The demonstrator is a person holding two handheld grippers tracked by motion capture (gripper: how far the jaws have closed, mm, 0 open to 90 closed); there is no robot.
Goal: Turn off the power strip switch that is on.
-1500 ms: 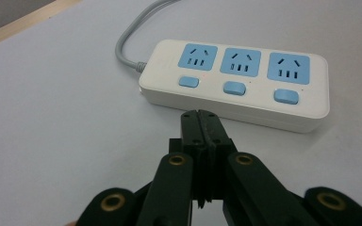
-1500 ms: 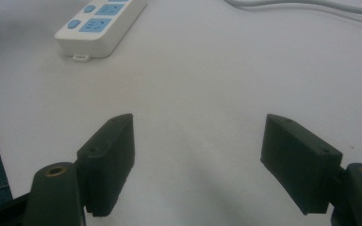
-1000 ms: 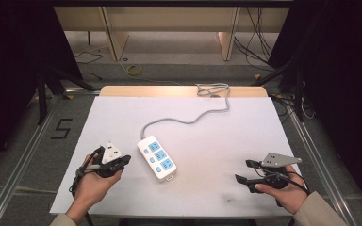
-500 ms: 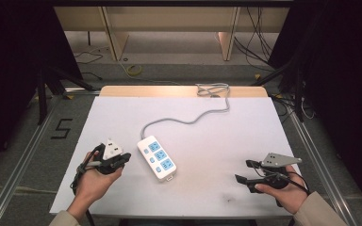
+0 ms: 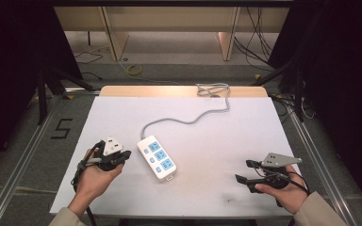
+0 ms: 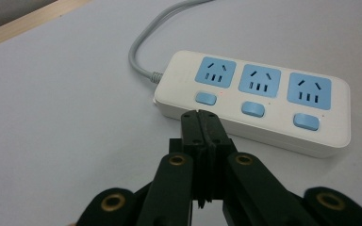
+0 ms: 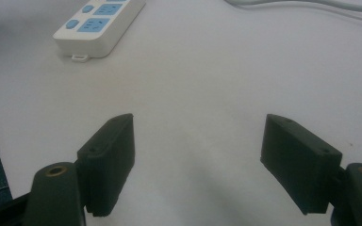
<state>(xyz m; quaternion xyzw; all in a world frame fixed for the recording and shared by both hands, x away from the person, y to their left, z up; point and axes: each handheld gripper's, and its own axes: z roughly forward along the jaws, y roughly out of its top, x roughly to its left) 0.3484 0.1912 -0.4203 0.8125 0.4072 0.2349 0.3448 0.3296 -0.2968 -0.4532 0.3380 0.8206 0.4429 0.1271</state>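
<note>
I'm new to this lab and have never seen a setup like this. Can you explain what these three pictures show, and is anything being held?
A person sits at a table covered in white, holding a hand-operated tool with two black jaws in each hand. The high view looks down from above the person; each of the other two pictures comes from a camera riding on one tool, looking along its jaws. The left tongs are shut, with nothing between the jaws, and point at a white power strip with three blue sockets and three blue buttons. Its grey cable runs to the table's far edge. The right tongs rest open over bare table near the right side. Nothing is held.
</note>
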